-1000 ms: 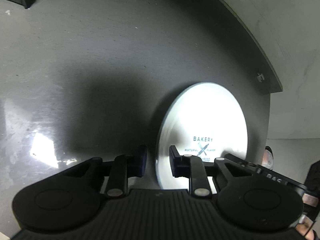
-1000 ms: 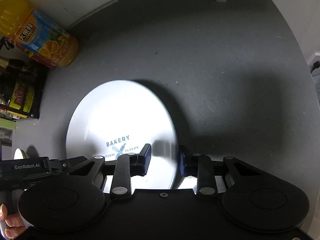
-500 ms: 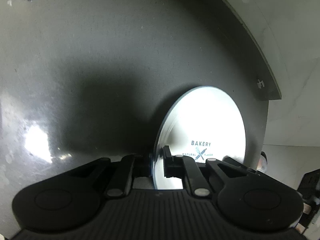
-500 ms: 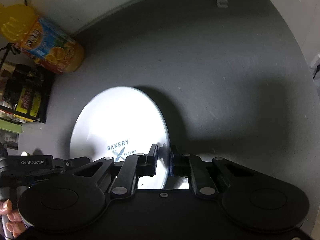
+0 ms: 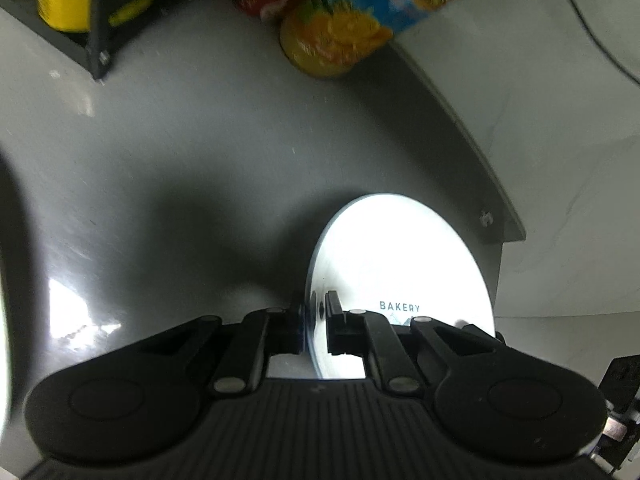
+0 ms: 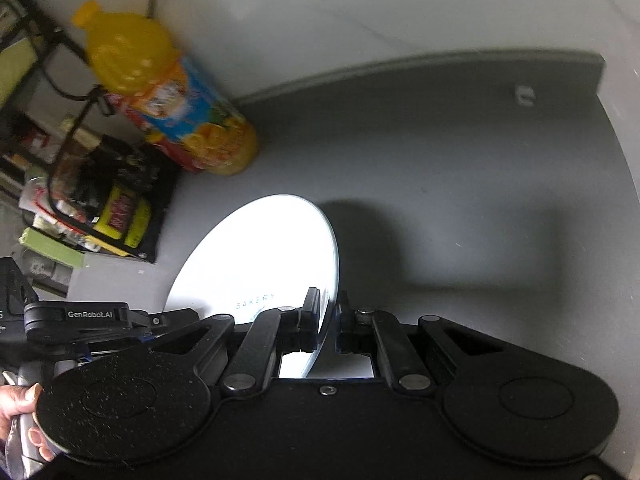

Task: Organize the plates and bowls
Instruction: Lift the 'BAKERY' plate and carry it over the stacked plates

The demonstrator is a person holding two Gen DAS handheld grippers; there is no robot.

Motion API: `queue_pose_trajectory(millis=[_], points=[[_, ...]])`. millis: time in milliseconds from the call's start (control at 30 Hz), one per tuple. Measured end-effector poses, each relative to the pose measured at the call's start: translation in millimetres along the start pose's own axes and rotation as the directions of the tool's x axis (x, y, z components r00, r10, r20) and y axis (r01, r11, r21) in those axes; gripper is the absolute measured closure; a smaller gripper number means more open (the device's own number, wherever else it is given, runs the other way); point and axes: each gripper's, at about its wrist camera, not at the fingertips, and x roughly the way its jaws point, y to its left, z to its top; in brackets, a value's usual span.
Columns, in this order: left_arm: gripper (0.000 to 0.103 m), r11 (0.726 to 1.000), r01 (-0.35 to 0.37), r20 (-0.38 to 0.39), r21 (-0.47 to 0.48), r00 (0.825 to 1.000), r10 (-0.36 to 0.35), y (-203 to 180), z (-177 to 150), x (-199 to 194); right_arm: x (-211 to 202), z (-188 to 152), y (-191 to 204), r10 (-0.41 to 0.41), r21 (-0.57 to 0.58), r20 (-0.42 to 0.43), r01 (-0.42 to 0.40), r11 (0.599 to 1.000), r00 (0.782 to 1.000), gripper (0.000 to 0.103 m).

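Note:
A round white plate (image 5: 400, 264) printed BAKERY hangs lifted above the grey counter (image 5: 200, 160), casting a shadow below. My left gripper (image 5: 314, 320) is shut on the plate's left rim, one pad on each face. In the right wrist view the same plate (image 6: 264, 256) shows bright and tilted, and my right gripper (image 6: 328, 322) is shut on its right rim. The other gripper's black body (image 6: 80, 316) reaches in at the plate's far side, with a hand (image 6: 16, 404) at the lower left.
An orange juice bottle (image 6: 176, 108) stands at the back of the counter by the white wall. A black wire rack (image 6: 100, 208) with packets sits left of it, also seen as the rack (image 5: 80, 20) in the left wrist view. The counter's right edge (image 5: 500, 208) drops off.
Both grippers went from open around the plate's rim to shut on it. The plate has since risen off the counter, and the bottle and rack have come into fuller view.

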Motion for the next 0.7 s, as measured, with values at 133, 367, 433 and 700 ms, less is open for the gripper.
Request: queue_pose_trajectory(millis=[133, 367, 433, 700], points=[[0.095, 1.000, 0.026, 0.033, -0.012, 0.999, -0.026, 11.1, 5.2, -24.5, -3.8, 3.1, 28.6, 0.018, -0.031, 0.020, -0.018, 0.999, 1.000, 0.096], [0.095, 1.000, 0.031, 0.086, -0.002, 0.996, -0.031, 34.4, 11.9, -74.1, -6.0, -4.2, 75.6, 0.047, -0.085, 0.040, -0.043, 0.995, 0.998, 0.096], [0.095, 0.999, 0.039, 0.092, -0.010, 0.995, -0.038, 42.9, 13.6, -84.8, -6.3, -6.5, 87.6, 0.054, -0.097, 0.041, -0.049, 0.994, 0.998, 0.096], [0.095, 0.999, 0.030, 0.121, -0.018, 0.992, -0.028, 79.1, 13.9, -126.0, 6.0, -21.2, 129.6, 0.079, -0.126, 0.031, -0.074, 0.989, 0.996, 0.096]])
